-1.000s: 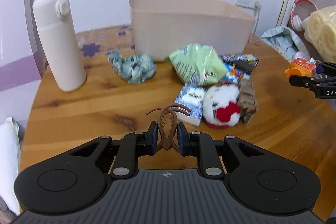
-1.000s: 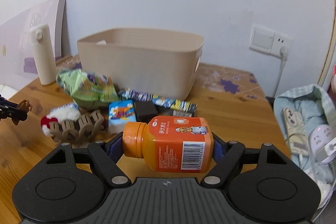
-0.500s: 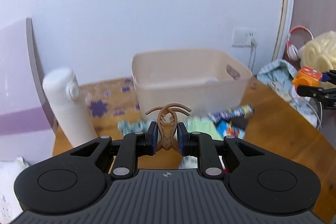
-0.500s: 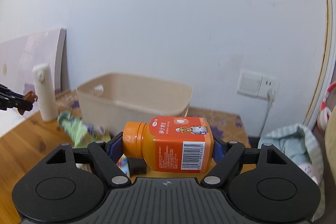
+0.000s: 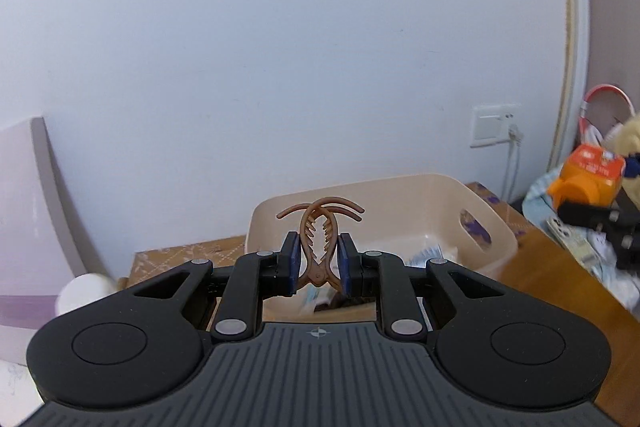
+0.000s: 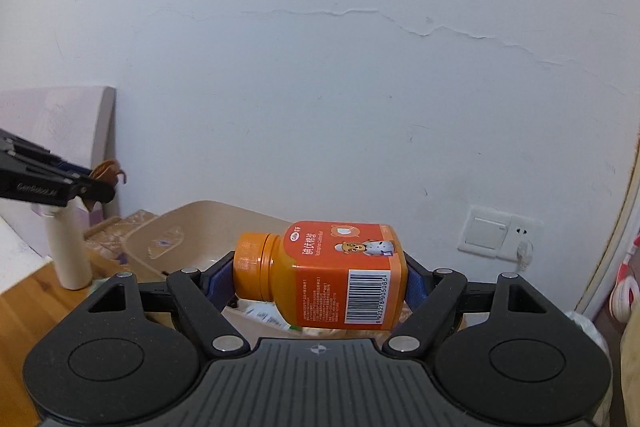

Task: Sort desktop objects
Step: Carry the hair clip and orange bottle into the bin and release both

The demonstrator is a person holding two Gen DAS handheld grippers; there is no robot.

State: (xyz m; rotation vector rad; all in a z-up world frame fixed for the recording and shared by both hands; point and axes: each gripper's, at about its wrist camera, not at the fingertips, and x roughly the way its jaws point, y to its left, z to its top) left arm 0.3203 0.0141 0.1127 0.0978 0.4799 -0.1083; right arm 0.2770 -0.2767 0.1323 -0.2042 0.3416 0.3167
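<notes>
My left gripper is shut on a brown hair claw clip, held upright, raised in front of the beige bin. My right gripper is shut on an orange bottle lying sideways with its cap to the left, raised over the near side of the beige bin. The bin holds some packets. The orange bottle also shows at the right of the left wrist view. The left gripper with the clip shows at the left of the right wrist view.
A white flask stands on the wooden table left of the bin. A purple board leans on the wall at left. A wall socket and headphones are at right, with cloth and clutter below.
Both grippers have risen from table height with their loads and moved toward the bin. The pile of items on the table has dropped out of sight.
</notes>
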